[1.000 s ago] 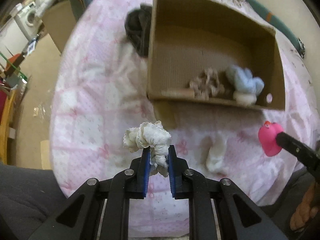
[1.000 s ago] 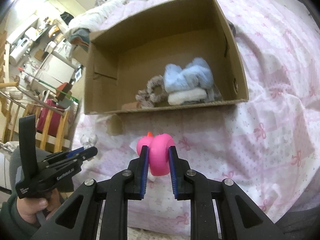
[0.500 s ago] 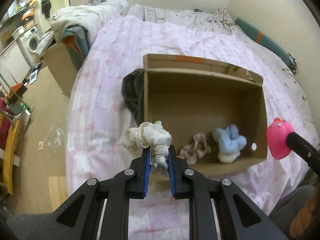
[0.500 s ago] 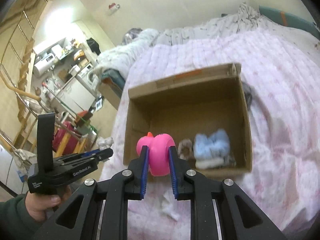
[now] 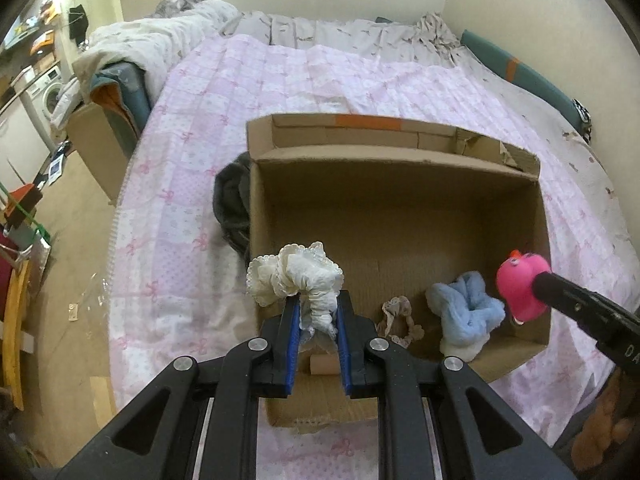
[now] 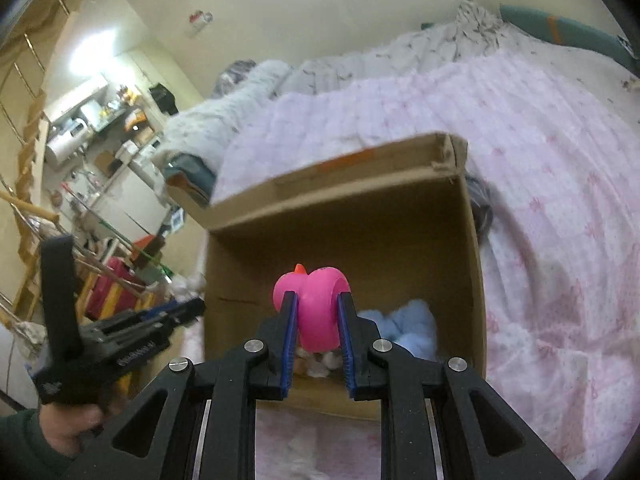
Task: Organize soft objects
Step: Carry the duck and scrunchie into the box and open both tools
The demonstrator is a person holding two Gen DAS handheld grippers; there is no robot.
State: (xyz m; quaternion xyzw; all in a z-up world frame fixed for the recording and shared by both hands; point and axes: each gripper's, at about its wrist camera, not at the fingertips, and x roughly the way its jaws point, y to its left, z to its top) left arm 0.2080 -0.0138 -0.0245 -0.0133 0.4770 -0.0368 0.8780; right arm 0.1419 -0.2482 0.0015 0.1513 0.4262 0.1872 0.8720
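Dark garment [image 5: 231, 204]: a grey-black bundle of cloth on the bedspread, pressed against the outer left wall of the box.
Left gripper [image 5: 318, 314]: clamped on the white scrunchie, its blue-lined jaws pinching the lower folds; it hangs above the near left corner of the box.
White scrunchie [image 5: 295, 276]: cream-white ruffled fabric with scalloped lace edging, bunched into a loose ring that fans out above and to the left of the jaws.
Cardboard box [image 5: 400, 184]: open-topped, plain brown, with an orange strip on the far flap; it sits on the bed.
Beige scrunchie [image 5: 400, 320]: a small tan lace-trimmed ring lying flat on the box floor near the front wall.
Blue plush [image 5: 466, 304]: a fluffy pale-blue lump on the box floor toward the right corner, lying on top of a white fuzzy piece [image 5: 460, 346].
Pink toy [image 6: 314, 308]: bright pink, smooth and rounded, with a small orange beak at the top; it is held in the air over the right end of the box.
Right gripper [image 6: 317, 326]: closed around the pink toy, one blue pad on each side of its body.
Bedspread [image 5: 360, 76]: pale pink patchwork print with bows and dots, wrinkled, carrying the box.
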